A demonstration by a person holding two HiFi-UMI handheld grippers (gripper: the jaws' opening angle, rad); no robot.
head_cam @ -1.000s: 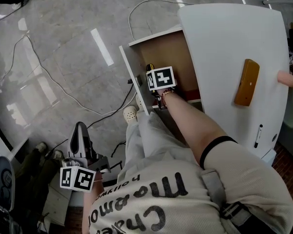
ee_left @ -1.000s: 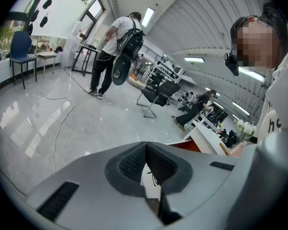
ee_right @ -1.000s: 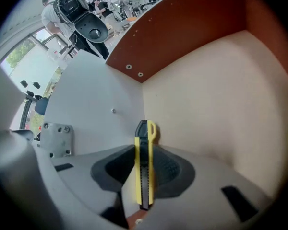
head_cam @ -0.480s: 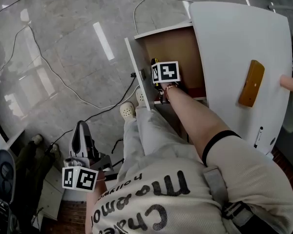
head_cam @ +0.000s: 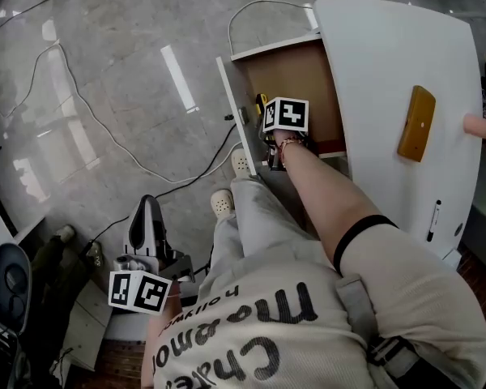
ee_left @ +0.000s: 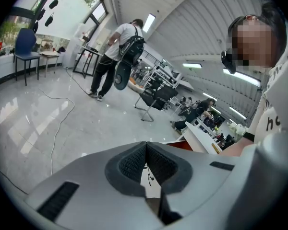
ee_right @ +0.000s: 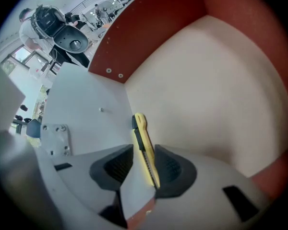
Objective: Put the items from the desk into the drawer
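Jaws just parting round one yellow knife (ee_right: pixel 145 145), right gripper (ee_right: pixel 142 151); left gripper (ee_left: pixel 146 145) closed, empty.

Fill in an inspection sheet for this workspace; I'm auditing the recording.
Surface: white desk, its drawer open.
Job's things: yellow knife inside the drawer; brown block and pen on the desk.
Clutter: pink thing at the desk's edge, unclear.
Grippers: right gripper in the drawer, fingers just opened further, knife between them; left gripper shut, empty, away from the desk.
Cables: cables across the floor.
Surroundings: glossy floor; person and chairs beyond.
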